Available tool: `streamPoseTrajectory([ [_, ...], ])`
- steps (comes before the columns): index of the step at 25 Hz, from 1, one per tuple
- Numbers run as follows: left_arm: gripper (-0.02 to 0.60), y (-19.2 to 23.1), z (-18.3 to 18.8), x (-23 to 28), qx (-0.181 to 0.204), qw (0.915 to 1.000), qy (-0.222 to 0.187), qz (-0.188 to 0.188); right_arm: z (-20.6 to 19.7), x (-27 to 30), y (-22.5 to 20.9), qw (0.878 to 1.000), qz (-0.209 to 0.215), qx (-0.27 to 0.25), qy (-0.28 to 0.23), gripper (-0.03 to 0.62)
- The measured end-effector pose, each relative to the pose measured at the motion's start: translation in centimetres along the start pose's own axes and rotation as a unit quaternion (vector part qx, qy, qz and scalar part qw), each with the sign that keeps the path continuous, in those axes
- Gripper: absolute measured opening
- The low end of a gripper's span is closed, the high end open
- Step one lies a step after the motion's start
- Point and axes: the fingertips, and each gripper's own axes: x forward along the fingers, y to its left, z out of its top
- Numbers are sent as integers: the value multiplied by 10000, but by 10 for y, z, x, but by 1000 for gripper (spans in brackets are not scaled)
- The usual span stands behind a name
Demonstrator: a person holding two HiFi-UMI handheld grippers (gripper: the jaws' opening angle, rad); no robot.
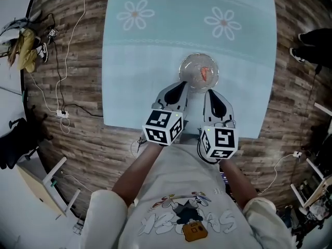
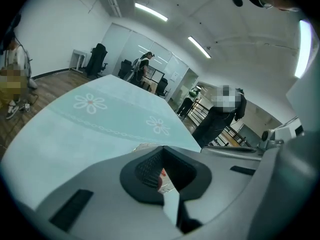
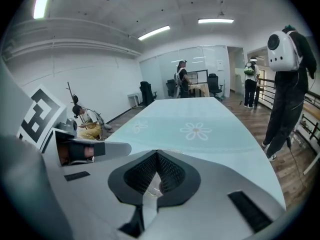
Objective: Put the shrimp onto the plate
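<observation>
Pale teal tablecloth (image 1: 155,61) with daisy prints, covering a table standing on plank flooring (image 1: 78,139)

Item: shrimp (image 1: 205,72), orange, lying inside the clear glass plate (image 1: 182,69); the placing is looking complete.

Left gripper (image 1: 180,87): jaws pressing together, gripping nothing, tips sitting just beside the plate's near rim.

Right gripper (image 1: 212,95): jaws likewise meeting on each other, empty, tips sitting near the same rim.

Note: a red fleck is showing through the gap behind the left jaws. It is probably the shrimp lying beyond them, though that view is cramped.

Hazards: either tip drifting forward and nudging the light plate, sliding it across the cloth or jolting the shrimp out; the cloth bunching under such a push
</observation>
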Motion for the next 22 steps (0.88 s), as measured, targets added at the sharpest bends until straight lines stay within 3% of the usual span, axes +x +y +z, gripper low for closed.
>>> streamPoseTrajectory([
  [9,8,14,30,-93,1133,9918,-564,-198,22,-15,89,9982,17,-309,-514,21],
  [16,8,56,27,-188,1483,9875,-496,-197,28,-45,184,9951,-49,-392,-902,21],
  [22,8,94,24,-265,1700,9823,-686,-374,28,-57,262,9922,-190,-389,-1172,21],
])
